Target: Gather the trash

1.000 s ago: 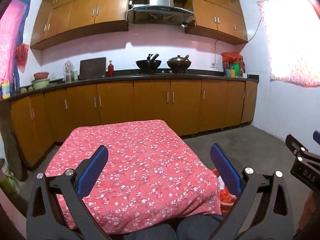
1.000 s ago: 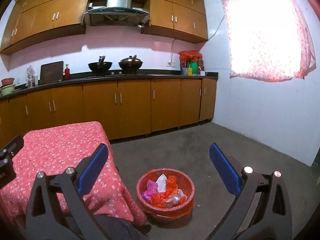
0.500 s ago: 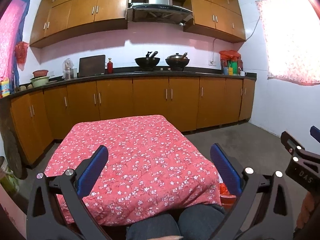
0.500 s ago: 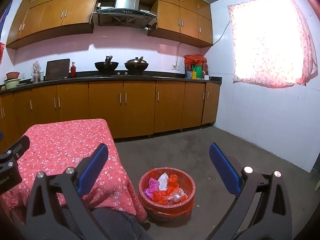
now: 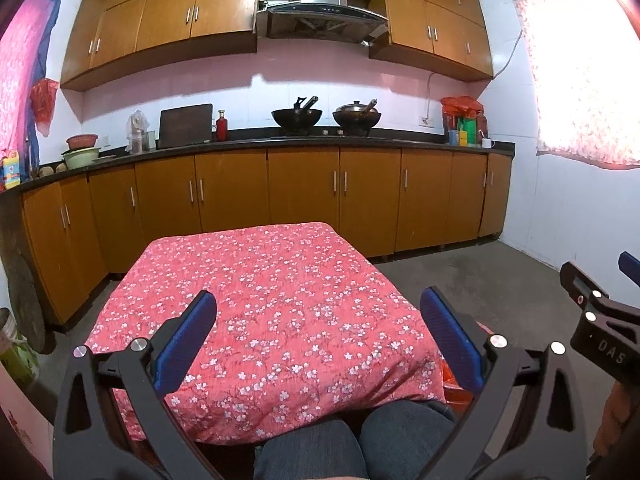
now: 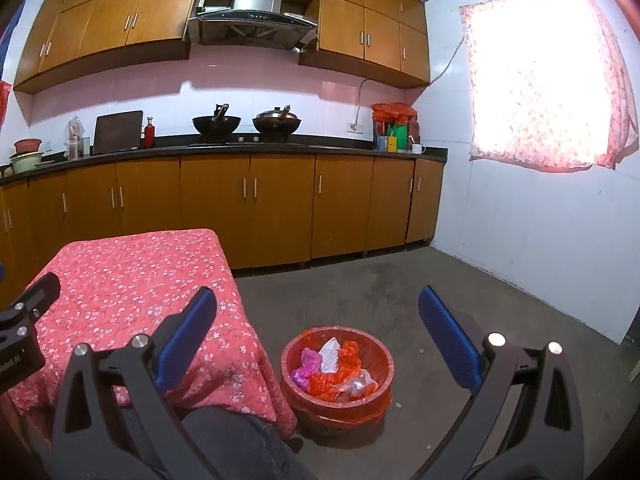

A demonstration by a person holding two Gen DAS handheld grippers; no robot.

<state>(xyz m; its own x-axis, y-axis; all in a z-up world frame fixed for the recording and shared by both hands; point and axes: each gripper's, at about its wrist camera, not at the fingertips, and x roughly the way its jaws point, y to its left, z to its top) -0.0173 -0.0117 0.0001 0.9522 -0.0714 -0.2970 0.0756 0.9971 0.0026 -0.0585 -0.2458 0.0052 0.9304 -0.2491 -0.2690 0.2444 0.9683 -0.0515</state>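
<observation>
Crumpled plastic bags [image 6: 335, 372] fill the red basin [image 6: 384, 390] on the floor just beside the floral-clothed table [image 6: 132, 280], while left gripper [image 5: 320, 328] and right gripper [image 6: 318, 326] hang spread wide, holding nothing.

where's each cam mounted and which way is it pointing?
Left wrist: on the left gripper, facing the floral-clothed table and kitchen counter; knees and the right gripper's edge show.
Right wrist: on the right gripper, facing the floor and red trash basket; a knee shows.
Shared: table, counter, woks, both grippers open.
</observation>
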